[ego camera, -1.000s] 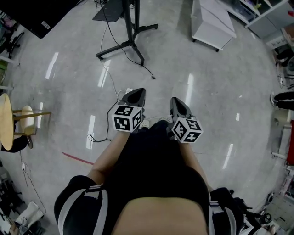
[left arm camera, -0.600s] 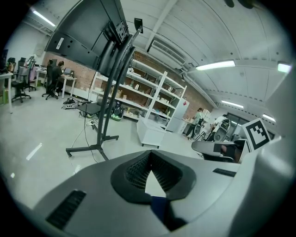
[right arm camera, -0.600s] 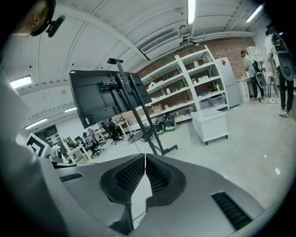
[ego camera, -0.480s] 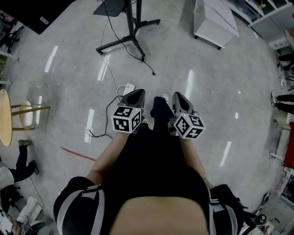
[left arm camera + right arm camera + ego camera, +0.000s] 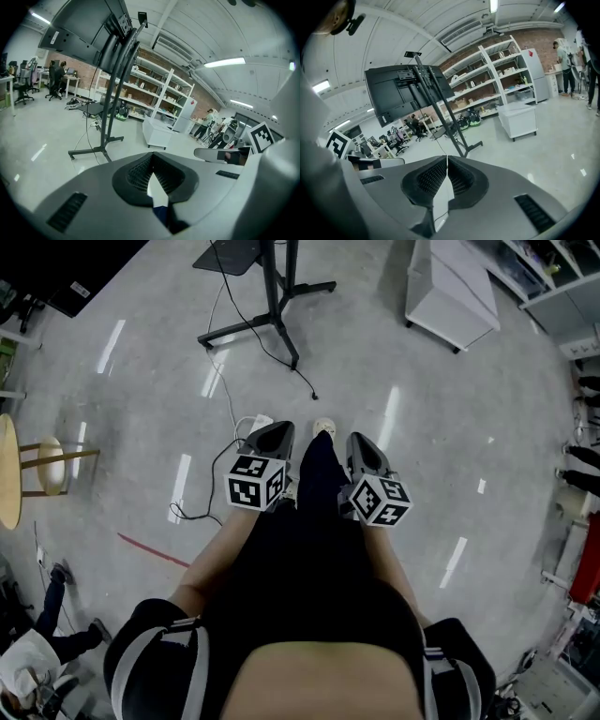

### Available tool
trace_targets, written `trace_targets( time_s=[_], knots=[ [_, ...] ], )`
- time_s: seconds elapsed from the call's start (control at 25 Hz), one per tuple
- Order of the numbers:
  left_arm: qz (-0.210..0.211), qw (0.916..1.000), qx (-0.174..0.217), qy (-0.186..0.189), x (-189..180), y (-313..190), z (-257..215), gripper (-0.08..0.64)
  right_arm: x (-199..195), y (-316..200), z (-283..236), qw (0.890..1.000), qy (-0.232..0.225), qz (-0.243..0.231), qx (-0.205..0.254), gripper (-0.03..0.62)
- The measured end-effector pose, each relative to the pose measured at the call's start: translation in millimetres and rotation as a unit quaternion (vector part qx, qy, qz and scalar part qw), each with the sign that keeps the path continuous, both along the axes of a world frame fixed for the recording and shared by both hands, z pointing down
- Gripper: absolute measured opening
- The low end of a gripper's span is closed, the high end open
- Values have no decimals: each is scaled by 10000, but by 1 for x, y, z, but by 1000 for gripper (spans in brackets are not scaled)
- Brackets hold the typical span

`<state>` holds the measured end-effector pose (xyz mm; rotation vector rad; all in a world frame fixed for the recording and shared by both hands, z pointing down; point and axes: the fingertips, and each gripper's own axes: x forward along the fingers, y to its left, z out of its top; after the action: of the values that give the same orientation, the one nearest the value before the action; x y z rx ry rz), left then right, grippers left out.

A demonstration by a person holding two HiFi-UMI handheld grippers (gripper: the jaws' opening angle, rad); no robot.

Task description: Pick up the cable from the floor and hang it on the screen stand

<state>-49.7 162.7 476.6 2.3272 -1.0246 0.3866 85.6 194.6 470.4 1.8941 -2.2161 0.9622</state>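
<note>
On the floor (image 5: 141, 418) just ahead of the left gripper (image 5: 279, 429) lies the cable (image 5: 192, 517), a thin black lead trailing from a white power block (image 5: 255, 422), well short of the screen stand (image 5: 274, 296). I judge it light, limp and prone to slip; I would pinch it mid-run, not at the block. Left gripper jaws are together with nothing between them; the right gripper (image 5: 360, 441) is likewise closed and empty. One white cabinet (image 5: 450, 296) is the only nearby container; it is closed, contents not visible. Shelves (image 5: 140, 89) beyond hold items too small to identify.
</note>
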Motion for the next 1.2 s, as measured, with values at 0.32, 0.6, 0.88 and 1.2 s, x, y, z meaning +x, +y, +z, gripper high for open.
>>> trace_targets(
  time_s=[0.32, 0.6, 0.88, 1.2],
  knots=[
    [-276, 9995, -146, 2, 32, -62, 8, 6, 37, -72, 7, 9994, -70, -296, -163, 25],
    [-530, 9985, -148, -26, 62, -118, 5, 6, 68, -138, 10, 9977, -98, -627, -237, 25],
    [-703, 9972, -183, -183, 81, -173, 10, 6, 81, -196, 19, 9932, -238, -1080, -363, 26],
    [-828, 9958, -226, -323, 100, -227, 34, 6, 98, -249, 58, 9824, -120, -1699, -763, 26]
  ],
)
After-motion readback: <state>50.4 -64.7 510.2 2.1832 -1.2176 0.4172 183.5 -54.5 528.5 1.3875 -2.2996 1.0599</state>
